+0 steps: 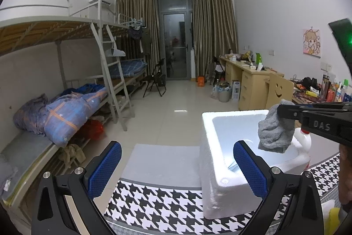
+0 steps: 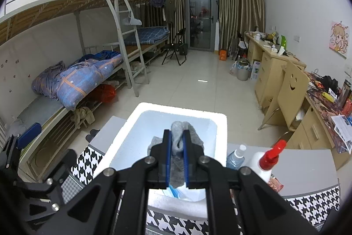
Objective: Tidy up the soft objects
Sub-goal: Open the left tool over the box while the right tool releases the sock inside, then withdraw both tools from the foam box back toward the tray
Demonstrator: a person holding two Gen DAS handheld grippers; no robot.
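My right gripper [image 2: 176,132] is shut on a grey cloth [image 2: 179,137] and holds it over the open white foam box [image 2: 221,124]. In the left wrist view the same cloth [image 1: 275,130] hangs from the right gripper [image 1: 280,110] above the foam box [image 1: 209,158]. My left gripper [image 1: 177,165] is open and empty, to the left of the box over the table edge. Something light blue [image 2: 176,192] lies at the bottom of the box.
The box stands on a table with a houndstooth cloth [image 1: 154,202]. A white bottle with a red cap [image 2: 267,160] and a blue bottle [image 2: 235,158] stand right of the box. Bunk beds [image 2: 77,72] are at left, desks and a chair [image 2: 288,89] at right.
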